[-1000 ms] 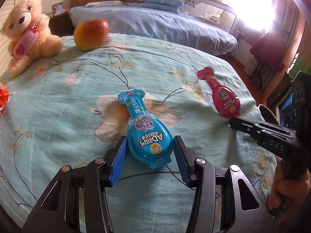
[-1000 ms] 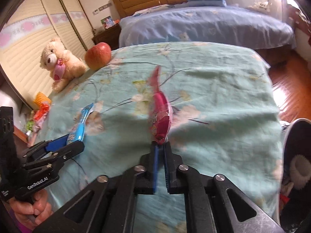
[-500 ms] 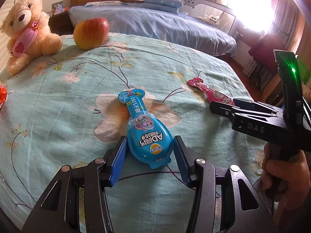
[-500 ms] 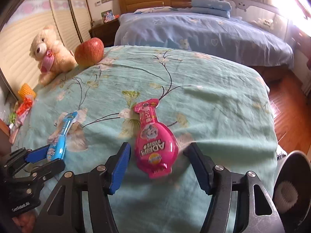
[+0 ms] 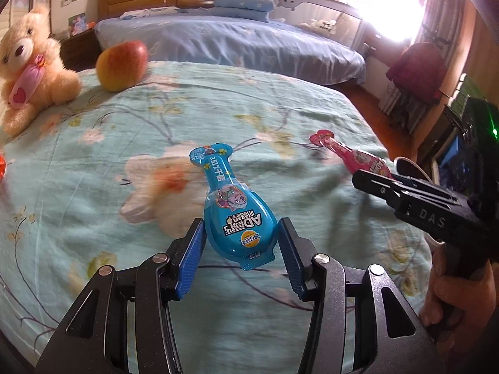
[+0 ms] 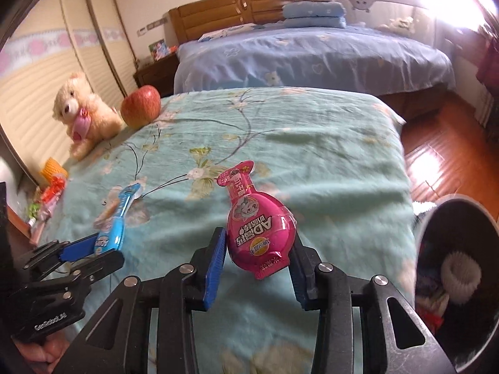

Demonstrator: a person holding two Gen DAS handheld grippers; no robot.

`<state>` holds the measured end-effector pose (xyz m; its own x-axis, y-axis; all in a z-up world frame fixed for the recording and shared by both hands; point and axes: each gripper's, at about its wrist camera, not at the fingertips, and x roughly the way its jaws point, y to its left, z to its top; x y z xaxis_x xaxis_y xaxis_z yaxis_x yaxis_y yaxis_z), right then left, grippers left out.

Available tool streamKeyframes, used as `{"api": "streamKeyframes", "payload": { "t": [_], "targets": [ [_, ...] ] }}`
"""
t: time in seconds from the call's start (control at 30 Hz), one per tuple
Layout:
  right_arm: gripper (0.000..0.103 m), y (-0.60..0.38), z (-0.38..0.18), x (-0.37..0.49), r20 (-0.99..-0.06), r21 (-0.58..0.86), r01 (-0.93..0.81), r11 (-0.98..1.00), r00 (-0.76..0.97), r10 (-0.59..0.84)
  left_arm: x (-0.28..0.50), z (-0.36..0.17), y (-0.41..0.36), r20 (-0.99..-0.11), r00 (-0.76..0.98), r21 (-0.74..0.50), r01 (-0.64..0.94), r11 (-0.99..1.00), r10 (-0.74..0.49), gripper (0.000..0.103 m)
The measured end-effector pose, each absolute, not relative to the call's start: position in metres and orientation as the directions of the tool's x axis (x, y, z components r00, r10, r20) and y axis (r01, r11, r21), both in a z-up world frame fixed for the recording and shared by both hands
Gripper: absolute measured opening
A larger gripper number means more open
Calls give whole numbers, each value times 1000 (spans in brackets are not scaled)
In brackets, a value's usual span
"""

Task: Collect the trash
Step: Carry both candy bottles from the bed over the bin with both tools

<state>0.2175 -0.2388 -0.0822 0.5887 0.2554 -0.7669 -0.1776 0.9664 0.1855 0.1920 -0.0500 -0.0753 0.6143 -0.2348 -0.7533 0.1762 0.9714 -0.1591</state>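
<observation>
Tongs gripping both wrappers above the floral green bedspread [image 5: 93, 187].
Your right gripper [image 6: 257, 258] is just closing on the pink bulb-shaped plastic packet [image 6: 259, 233]; your left gripper [image 5: 241, 246] is clamping the blue one [image 5: 237, 218]; the black bin [image 6: 436, 218] is waiting near right.

1. The blue packet [image 5: 238, 218] is a glossy, paddle-shaped sweet wrapper with a cartoon face and bold lettering. Its wide rounded end is nearest the camera and its narrow neck points away over the green flowered bedspread [image 5: 93, 162].
2. The pink packet [image 6: 259, 227] has the same shape and print. It is posed the same way, lifted slightly above the cloth, with its crimped bottom edge toward the camera.
</observation>
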Motion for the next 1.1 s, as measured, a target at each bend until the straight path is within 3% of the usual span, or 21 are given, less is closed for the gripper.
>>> {"api": "streamKeyframes", "payload": {
  "t": [1.1],
  "targets": [
    [38,-310,-52,132,-692,257,-50,965,688,220,159,-52,-151,-729,600,-82,404,911,-331,47]
  ]
}}
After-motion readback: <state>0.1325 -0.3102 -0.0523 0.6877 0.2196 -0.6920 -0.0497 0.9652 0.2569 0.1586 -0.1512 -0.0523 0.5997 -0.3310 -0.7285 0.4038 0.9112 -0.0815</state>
